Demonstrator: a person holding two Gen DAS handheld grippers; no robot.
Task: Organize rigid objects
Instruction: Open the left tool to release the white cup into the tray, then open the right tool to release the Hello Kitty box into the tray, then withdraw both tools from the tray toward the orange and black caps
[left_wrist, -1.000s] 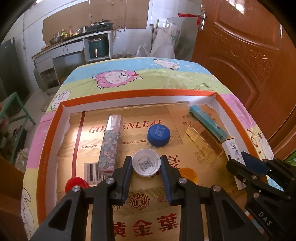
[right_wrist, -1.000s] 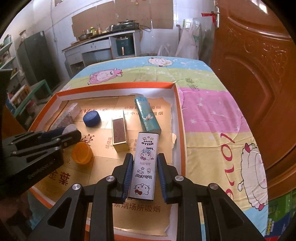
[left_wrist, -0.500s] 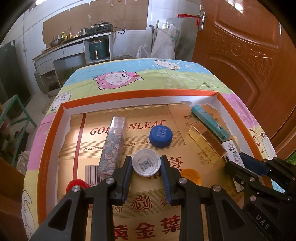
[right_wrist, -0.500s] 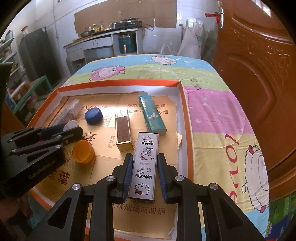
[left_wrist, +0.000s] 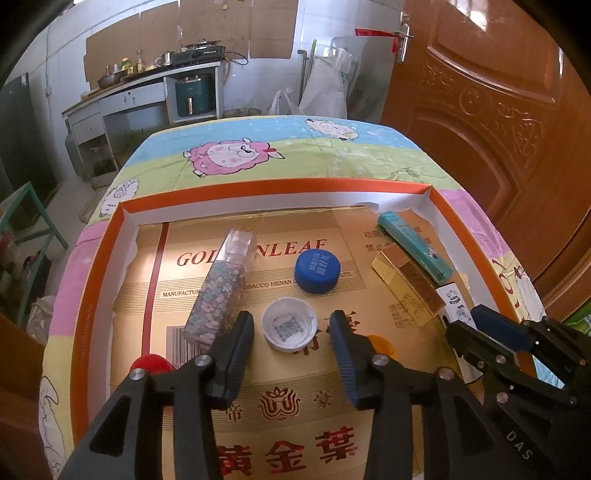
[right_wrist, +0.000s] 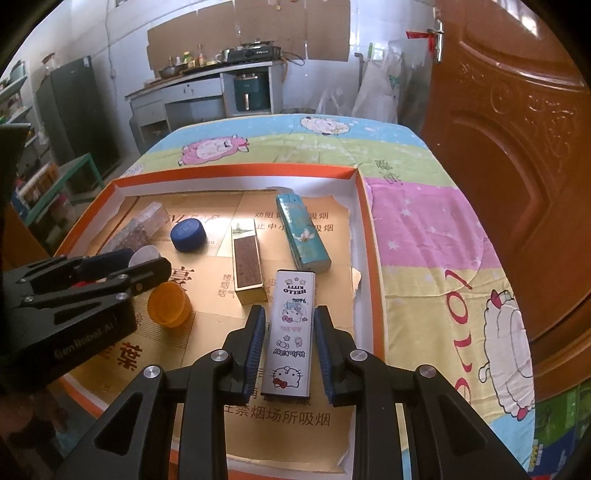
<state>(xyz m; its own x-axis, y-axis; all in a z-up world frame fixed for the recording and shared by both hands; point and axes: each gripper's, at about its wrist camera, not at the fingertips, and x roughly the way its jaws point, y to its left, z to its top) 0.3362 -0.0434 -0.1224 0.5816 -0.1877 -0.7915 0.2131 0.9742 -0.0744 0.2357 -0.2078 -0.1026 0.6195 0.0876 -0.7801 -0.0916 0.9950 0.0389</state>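
A shallow orange-rimmed tray (left_wrist: 277, 184) lined with gold cardboard holds the objects. My left gripper (left_wrist: 291, 325) straddles an upturned white cap (left_wrist: 290, 328). Its jaws are opening, and a gap shows on both sides of the cap, which rests on the cardboard. My right gripper (right_wrist: 289, 332) is shut on a white Hello Kitty box (right_wrist: 291, 332) near the tray's right wall. A blue cap (left_wrist: 317, 270), a floral box (left_wrist: 221, 288), a gold box (left_wrist: 406, 284) and a teal box (left_wrist: 413, 243) lie further in.
An orange cap (right_wrist: 169, 303) sits between the two grippers, and a red cap (left_wrist: 151, 363) lies left of the left fingers. The tray stands on a cartoon-sheep cloth (right_wrist: 424, 229). A brown door (right_wrist: 517, 129) is close on the right, with kitchen furniture behind.
The left jaws have spread apart and let go of the white cap, which stays where it was. The right gripper and its box have not moved.
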